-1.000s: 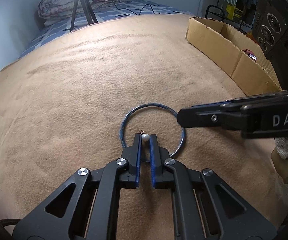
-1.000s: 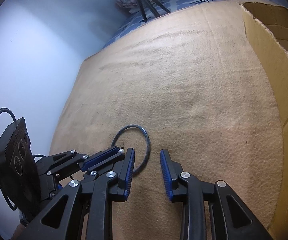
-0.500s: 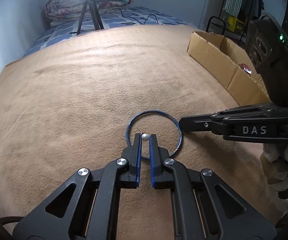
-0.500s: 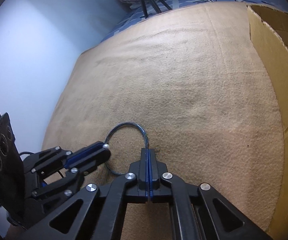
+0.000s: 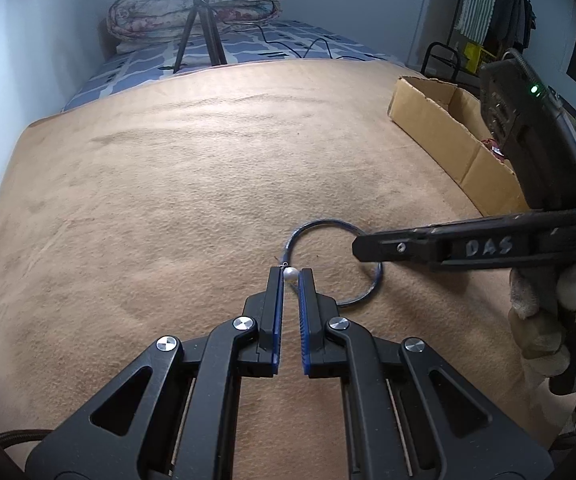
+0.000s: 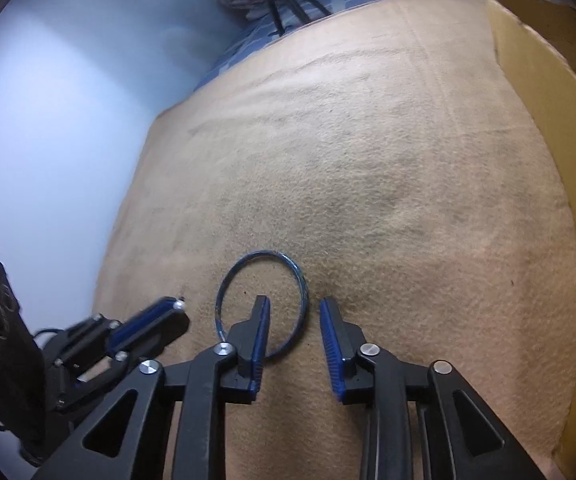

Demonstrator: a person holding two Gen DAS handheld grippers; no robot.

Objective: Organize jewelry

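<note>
Pearl earring point(image 5: 290, 274) in left gripper point(image 5: 291, 280)

The things are carried by a bed point(image 5: 160, 184) covered with a tan blanket point(image 6: 368, 168). A dark blue bangle point(image 5: 374, 280) is laid flat on the blanket near the middle. A long open cardboard box point(image 5: 436, 128) is set along the blanket's right edge. Beyond the blanket, a blue patterned sheet point(image 5: 248, 46) is seen, with a folded floral quilt point(image 5: 160, 20), a tripod point(image 5: 200, 36) and black cables point(image 5: 312, 46) on it.
</note>
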